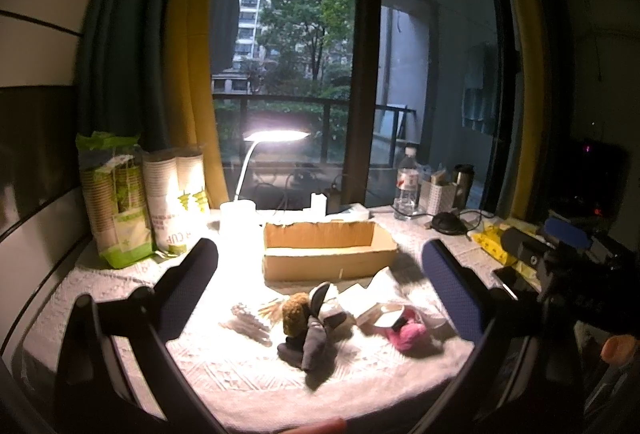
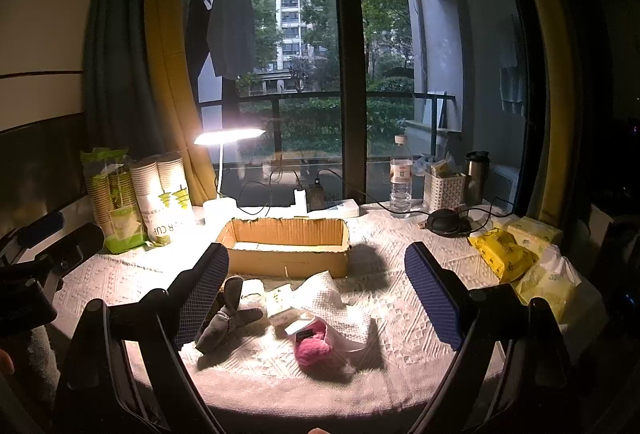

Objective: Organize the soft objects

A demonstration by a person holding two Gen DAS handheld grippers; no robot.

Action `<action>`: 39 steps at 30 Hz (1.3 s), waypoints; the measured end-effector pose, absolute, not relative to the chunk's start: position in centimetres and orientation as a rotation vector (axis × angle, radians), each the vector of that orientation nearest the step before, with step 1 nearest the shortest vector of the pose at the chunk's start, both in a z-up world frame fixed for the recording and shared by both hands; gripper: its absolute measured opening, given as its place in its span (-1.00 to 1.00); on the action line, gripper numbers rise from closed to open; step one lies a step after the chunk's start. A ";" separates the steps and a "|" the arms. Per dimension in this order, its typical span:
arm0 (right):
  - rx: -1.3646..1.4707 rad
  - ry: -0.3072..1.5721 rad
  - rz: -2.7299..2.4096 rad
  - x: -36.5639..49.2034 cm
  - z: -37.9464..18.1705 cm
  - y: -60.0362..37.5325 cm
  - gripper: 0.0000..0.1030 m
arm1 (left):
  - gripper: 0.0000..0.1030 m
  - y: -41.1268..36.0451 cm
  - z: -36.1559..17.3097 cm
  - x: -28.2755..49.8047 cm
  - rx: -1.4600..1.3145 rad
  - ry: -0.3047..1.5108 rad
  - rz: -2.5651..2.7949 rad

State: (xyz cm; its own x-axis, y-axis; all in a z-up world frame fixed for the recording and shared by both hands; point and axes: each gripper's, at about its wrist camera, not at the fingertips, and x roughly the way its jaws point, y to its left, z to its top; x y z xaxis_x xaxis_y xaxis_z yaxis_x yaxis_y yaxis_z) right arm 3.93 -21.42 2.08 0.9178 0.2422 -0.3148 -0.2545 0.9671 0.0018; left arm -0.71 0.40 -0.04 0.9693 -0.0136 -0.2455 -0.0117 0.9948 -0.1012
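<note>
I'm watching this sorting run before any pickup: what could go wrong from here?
1. The grey sock, brown sock and pink sock lie tangled with packets and a white cloth; a grab may drag neighbours along.
2. The cotton swabs lie loose beside the pile and could scatter.
3. The lamp and its cables stand right behind the cardboard box; an overshooting right tool might snag them.

Ahead of the grippers, a brown cardboard box (image 2: 286, 248) sits on a white embossed tablecloth (image 2: 400, 322). Nearer lie grey socks (image 2: 224, 322) and a pink fuzzy sock (image 2: 312, 348). Right: 1 yellow packet (image 2: 502, 252).
</note>
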 end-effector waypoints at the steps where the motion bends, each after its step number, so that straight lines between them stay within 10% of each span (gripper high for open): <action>1: -0.039 0.320 0.256 3.9 2.1 -21.4 0.78 | 0.99 0.4 0.0 -0.7 -0.103 0.247 -0.001; 39: -0.033 0.333 0.249 4.1 1.1 -22.0 0.78 | 0.99 0.7 -0.2 -0.1 -0.115 0.272 0.017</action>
